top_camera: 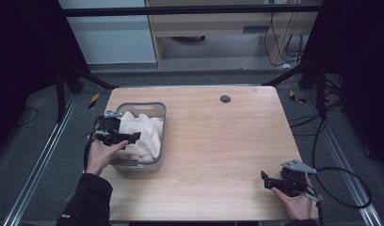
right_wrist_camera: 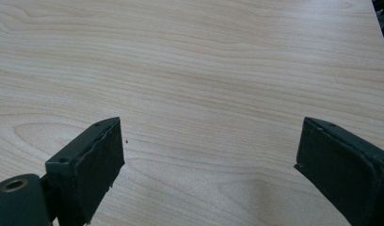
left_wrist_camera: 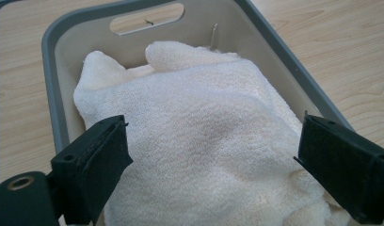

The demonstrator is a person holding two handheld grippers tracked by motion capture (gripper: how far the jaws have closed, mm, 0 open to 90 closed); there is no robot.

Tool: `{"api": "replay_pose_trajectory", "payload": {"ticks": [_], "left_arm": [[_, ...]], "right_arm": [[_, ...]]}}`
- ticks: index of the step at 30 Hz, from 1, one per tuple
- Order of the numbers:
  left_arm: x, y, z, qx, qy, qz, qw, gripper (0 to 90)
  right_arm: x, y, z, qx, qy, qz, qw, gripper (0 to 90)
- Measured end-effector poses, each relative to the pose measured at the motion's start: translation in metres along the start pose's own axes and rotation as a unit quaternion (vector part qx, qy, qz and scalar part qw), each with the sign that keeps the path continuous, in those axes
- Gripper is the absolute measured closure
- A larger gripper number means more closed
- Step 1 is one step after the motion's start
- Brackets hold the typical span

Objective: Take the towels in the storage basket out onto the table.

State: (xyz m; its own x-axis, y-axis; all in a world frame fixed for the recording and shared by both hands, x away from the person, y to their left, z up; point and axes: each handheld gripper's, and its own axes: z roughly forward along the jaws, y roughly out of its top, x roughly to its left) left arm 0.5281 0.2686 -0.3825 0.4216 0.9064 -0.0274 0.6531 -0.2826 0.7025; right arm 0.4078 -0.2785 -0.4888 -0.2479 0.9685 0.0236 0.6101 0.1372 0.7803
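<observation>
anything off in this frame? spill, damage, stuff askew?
Nothing stands out. The cream towel sits bunched inside the grey basket, which stands level near the table's left edge. Left tongs hang open over the towel; right tongs are open above bare wood. No spill or damage visible.

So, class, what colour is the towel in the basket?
Cream-white; the towel shows best in the left gripper view, lying in the grey basket.
</observation>
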Motion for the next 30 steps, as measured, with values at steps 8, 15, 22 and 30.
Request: {"api": "replay_pose_trajectory", "payload": {"ticks": [8,15,22,30], "left_arm": [[0.003,-0.002,0.011,0.017,0.003,0.004,0.9998,6.6],[0.003,-0.004,0.017,0.027,0.005,0.007,0.9996,5.6],[0.005,-0.01,0.025,0.04,0.001,0.0,0.9992,4.3],[0.002,-0.015,0.033,0.057,-0.012,0.005,0.9983,4.3]], "right_arm": [[0.0,0.0,0.001,0.005,0.001,-0.005,1.0,6.6],[0.0,0.0,0.002,0.008,0.003,-0.004,1.0,6.1],[0.0,0.0,0.003,0.01,0.003,-0.009,0.9999,5.9],[0.001,-0.001,0.003,0.013,0.007,-0.01,0.9998,5.4]]}}
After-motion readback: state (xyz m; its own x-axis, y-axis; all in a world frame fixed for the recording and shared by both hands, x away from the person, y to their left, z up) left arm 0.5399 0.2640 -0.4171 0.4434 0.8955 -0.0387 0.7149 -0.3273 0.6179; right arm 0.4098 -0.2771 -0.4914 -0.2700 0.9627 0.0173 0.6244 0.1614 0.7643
